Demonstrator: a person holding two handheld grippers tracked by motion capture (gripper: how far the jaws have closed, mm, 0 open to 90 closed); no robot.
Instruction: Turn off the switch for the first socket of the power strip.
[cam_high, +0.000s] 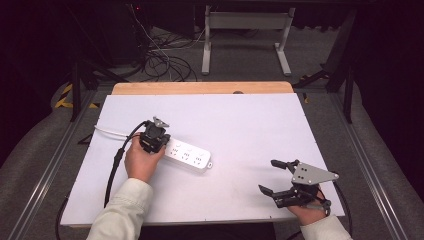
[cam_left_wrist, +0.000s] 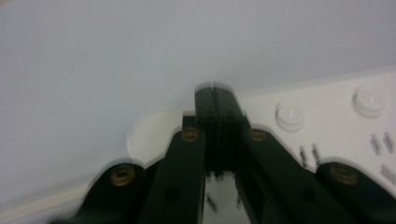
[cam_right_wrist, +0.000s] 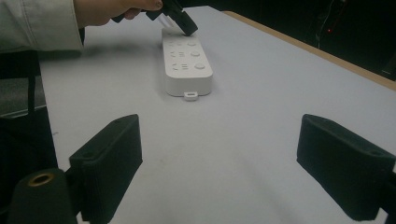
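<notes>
Left of centre in the high view: left gripper (cam_high: 159, 141), jaws clenched with nothing between them, tips down on the left end of the one white plastic power strip (cam_high: 189, 156) lying on the white table sheet (cam_high: 250, 130). Its own view shows round buttons (cam_left_wrist: 290, 114) by the tips. Lower right: right gripper (cam_high: 272, 176), released, jaws spread and holding nothing; two grippers counted.
</notes>
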